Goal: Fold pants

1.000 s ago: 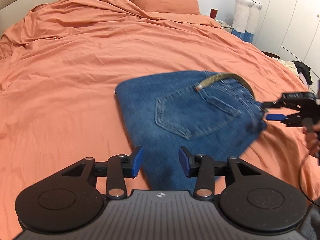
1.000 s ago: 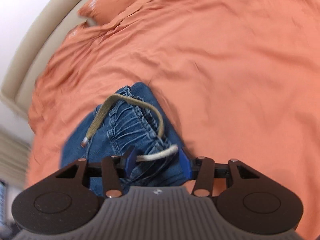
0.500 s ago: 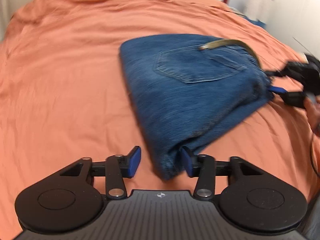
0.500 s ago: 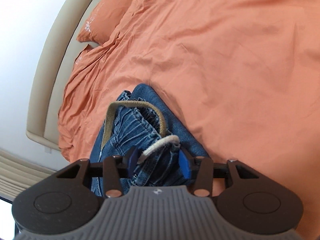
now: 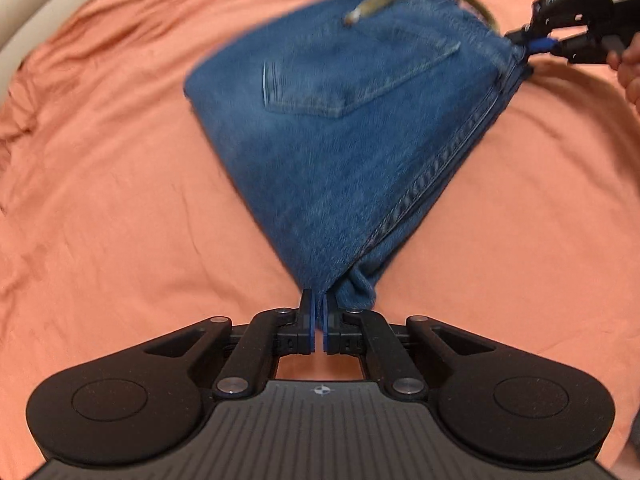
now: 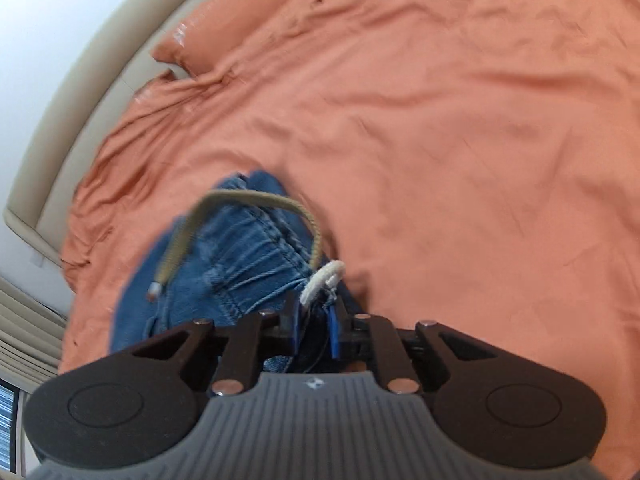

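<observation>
An orange bedspread (image 5: 100, 184) covers the bed, with a pillow (image 6: 240, 12) by the beige headboard (image 6: 80, 76). The folded jeans (image 5: 340, 140) stretch forward from the left gripper (image 5: 316, 312), whose jaws, open and empty a moment ago, are now pinched nearly together on the near corner. At the far right corner the right gripper (image 6: 314, 316) has narrowed onto the waistband, the drawstring (image 6: 248, 200) looping just ahead of its fingertips. The jeans now look lifted between both grippers.
</observation>
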{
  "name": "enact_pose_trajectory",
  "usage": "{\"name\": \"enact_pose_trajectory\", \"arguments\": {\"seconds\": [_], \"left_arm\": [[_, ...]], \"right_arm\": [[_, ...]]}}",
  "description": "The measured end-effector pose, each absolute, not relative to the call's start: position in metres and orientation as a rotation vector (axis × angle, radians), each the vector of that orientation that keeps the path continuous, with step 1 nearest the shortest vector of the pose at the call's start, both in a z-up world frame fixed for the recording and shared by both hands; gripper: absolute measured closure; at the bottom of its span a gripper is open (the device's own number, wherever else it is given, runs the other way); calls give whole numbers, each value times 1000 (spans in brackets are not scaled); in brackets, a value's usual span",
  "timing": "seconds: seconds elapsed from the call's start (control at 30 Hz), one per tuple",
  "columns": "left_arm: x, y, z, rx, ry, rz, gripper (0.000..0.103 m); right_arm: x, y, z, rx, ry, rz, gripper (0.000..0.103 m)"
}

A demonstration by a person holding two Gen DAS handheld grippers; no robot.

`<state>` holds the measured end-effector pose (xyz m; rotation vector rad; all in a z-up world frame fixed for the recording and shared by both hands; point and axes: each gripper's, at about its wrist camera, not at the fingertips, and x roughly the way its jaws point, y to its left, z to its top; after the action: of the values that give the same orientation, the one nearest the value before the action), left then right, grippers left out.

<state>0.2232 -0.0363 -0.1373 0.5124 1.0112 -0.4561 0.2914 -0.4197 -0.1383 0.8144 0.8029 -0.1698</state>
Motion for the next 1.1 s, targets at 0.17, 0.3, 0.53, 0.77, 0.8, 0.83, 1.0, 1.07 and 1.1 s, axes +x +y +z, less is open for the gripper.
{"name": "enact_pose_trajectory", "arguments": {"seconds": [0.17, 0.3, 0.53, 0.77, 0.8, 0.83, 1.0, 1.07, 1.1], "left_arm": [[231, -19, -143, 444, 1122, -411, 103], [226, 6, -125, 353, 1110, -421, 103], [243, 15, -86, 236, 1058, -391, 85], [281, 4, -70, 201, 1027, -318, 56], [287, 1, -70, 202, 1028, -315, 55], [291, -1, -70, 203, 1028, -318, 55], [310, -10, -73, 190, 1034, -339, 51], [318, -11, -75, 180, 1035, -348, 49], [322, -11, -77, 170, 1036, -355, 49]], "right_arm": [[299, -417, -144, 769, 807, -172, 95], [298, -421, -142, 813, 810, -172, 90], [283, -428, -122, 808, 790, -148, 60], [281, -431, -108, 774, 769, -71, 40], [283, -429, -107, 752, 770, -62, 40], [285, -427, -105, 726, 775, -54, 40], [304, -423, -101, 611, 819, -15, 39], [314, -425, -100, 575, 852, 17, 38], [319, -427, -99, 559, 869, 34, 37]]}}
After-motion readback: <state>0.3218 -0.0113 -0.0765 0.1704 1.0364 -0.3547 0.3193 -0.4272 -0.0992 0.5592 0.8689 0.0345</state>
